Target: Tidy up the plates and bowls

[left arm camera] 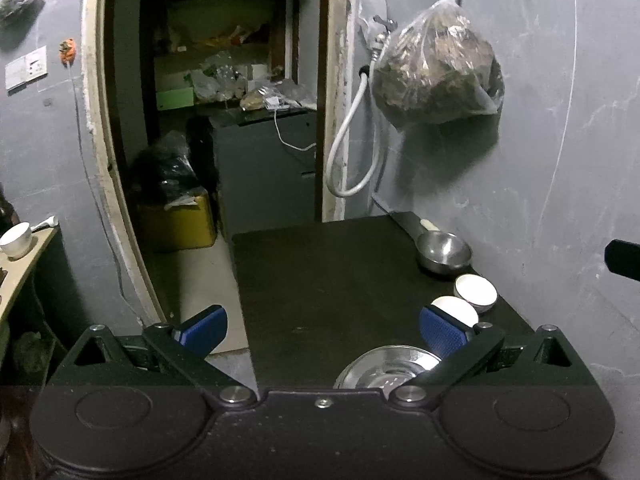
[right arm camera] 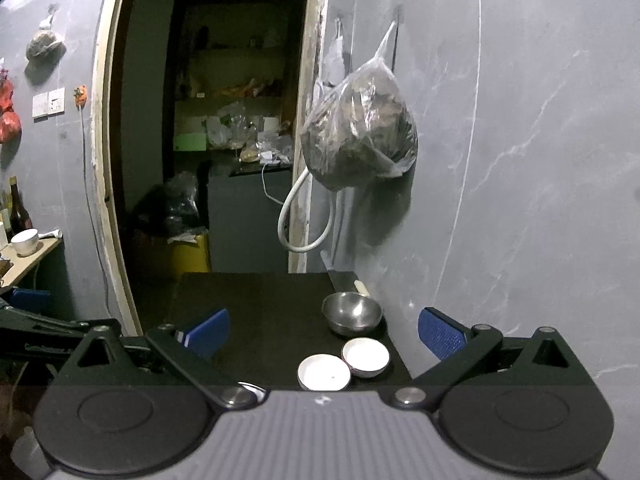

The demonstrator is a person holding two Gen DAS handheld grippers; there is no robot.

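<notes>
A dark table stands against the grey wall. Along its right edge sit a steel bowl, a white bowl and a second white bowl. Another steel bowl lies nearest, just under my left gripper, which hangs open above the table with nothing between its blue pads. My right gripper is open too, above the two white bowls and holding nothing. A sliver of the near steel bowl shows by the right gripper's left hinge.
A plastic bag of dark stuff hangs on the wall above the table, beside a white hose. An open doorway at the left shows cluttered shelves and a yellow box. A side shelf bears a white cup.
</notes>
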